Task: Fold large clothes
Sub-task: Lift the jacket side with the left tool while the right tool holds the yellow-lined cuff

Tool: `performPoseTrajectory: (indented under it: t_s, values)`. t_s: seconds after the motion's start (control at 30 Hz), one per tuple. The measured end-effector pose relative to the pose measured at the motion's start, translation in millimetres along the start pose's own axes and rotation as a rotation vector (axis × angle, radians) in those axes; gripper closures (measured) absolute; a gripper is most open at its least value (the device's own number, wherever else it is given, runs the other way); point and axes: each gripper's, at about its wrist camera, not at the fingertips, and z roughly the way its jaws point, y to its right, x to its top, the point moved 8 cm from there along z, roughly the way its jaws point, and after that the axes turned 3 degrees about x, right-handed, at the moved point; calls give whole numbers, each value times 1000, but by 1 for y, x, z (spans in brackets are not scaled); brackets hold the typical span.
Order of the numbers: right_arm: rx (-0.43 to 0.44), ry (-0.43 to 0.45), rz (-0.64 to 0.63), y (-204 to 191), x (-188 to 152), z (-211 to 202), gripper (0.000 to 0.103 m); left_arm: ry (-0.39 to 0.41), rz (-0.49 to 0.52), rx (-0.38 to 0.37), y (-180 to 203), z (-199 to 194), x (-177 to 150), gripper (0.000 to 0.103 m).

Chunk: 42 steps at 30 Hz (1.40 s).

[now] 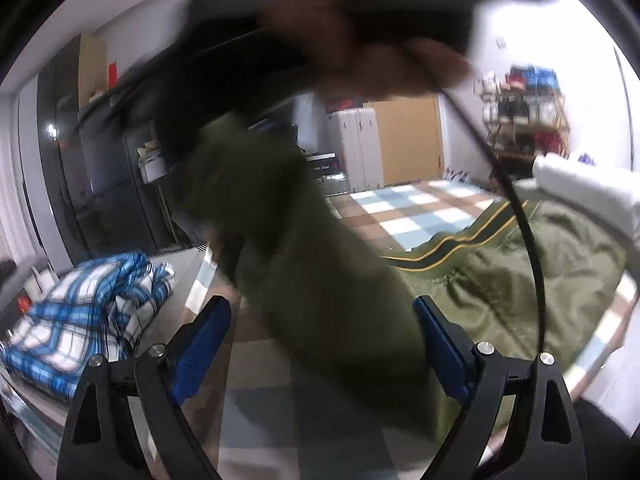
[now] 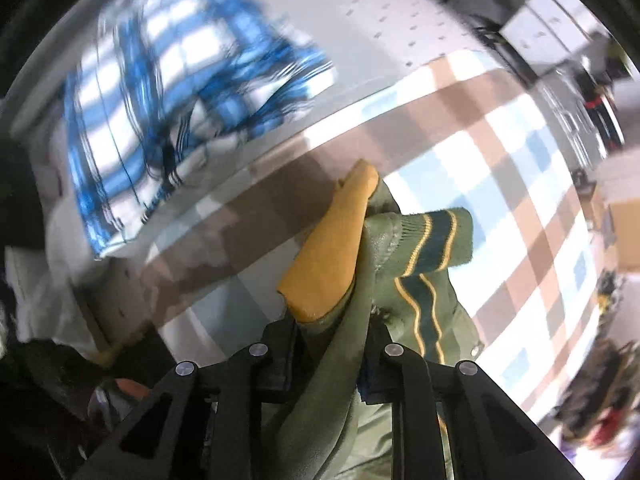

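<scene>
An olive green jacket [image 1: 520,288] with yellow-and-dark striped ribbing lies on a checkered cloth at the right of the left wrist view. A blurred length of it [image 1: 304,248] hangs lifted between my left gripper's fingers. My left gripper [image 1: 322,312] is open, its blue pads wide apart, touching no cloth that I can tell. My right gripper [image 2: 332,344] is shut on the jacket [image 2: 348,320] near its striped cuff [image 2: 432,240] and orange lining [image 2: 332,248], holding it above the cloth.
A folded blue-and-white plaid garment [image 1: 84,312] lies at the left; it also shows in the right wrist view [image 2: 168,120]. The checkered cloth [image 1: 408,216] covers the surface. A black cable [image 1: 524,216] crosses the right. Cabinets and a shoe rack [image 1: 524,112] stand behind.
</scene>
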Motion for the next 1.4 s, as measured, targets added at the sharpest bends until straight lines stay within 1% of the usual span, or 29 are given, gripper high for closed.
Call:
performPoseTrajectory:
  t_s: [0.07,0.1,0.17,0.23,0.27,0.33,0.43,0.47,0.5,0.53,0.6,0.67,0.7,0.73,0.8,0.83,0.87,0.93,1.0,1.03,1.07,1.1,1.13,1.17,1.2,1.23,1.27,1.33,1.4]
  values:
    - [53,71,50,15,-8,-18,83,-1,-56,-47,-8,-5,0,13]
    - [72,115,74,23,-18,-27,83,-12,-86,-72,-11,-5,-1,13]
    - [101,166,105,31,-23,-36,84,-46,-141,-136,-13,0,-3,12]
    - [129,226,171,50,-48,-47,84,-59,-158,-179,-11,4,-2,12]
    - [132,250,190,54,-52,-51,84,-61,-162,-205,-8,5,0,12]
    - [173,306,250,69,-75,-59,85,-61,-167,-310,3,2,7,12]
    - [227,369,344,95,-112,-68,85,-33,-122,-444,19,-10,14,12]
    - [238,377,362,100,-122,-68,85,-8,-114,-528,23,-19,18,12]
    - [245,394,391,109,-136,-67,85,6,-115,-587,26,-26,21,12]
    - [258,408,419,118,-148,-66,85,9,-124,-625,28,-29,24,12]
    - [289,448,473,131,-169,-65,85,3,-149,-629,23,-24,31,11]
    - [308,493,511,143,-195,-70,87,-14,-183,-572,16,-4,42,11]
    - [324,517,542,149,-209,-69,87,-23,-211,-577,15,8,48,11]
    - [342,534,574,153,-220,-66,88,-53,-232,-579,18,24,51,11]
    - [396,558,639,156,-248,-52,88,-142,-216,-611,40,49,52,11]
    - [411,560,654,155,-257,-46,88,-166,-194,-630,53,61,52,11]
    - [434,561,679,154,-271,-34,89,-175,-180,-640,63,68,49,11]
    - [509,572,754,151,-295,-11,96,-194,-180,-621,75,87,45,11]
    - [599,615,803,151,-309,2,95,-234,-208,-740,93,95,42,11]
    - [635,641,810,150,-312,6,93,-253,-205,-741,101,103,37,10]
    - [650,667,811,149,-312,7,92,-229,-191,-701,101,104,38,10]
    - [664,696,811,148,-311,4,91,-214,-183,-692,100,106,40,10]
    - [691,742,811,147,-307,-3,84,-216,-194,-706,99,107,41,10]
    - [714,772,802,145,-304,-9,72,-219,-221,-730,97,108,42,10]
    - [737,788,776,141,-299,-15,66,-221,-241,-754,96,101,45,10]
    - [749,796,735,134,-290,-23,56,-223,-256,-778,93,101,47,10]
    - [756,809,720,132,-285,-28,46,-223,-255,-779,93,96,46,10]
    - [798,833,713,133,-269,-40,41,-232,-238,-775,95,93,43,10]
    - [851,837,717,138,-257,-47,39,-238,-236,-791,97,96,42,10]
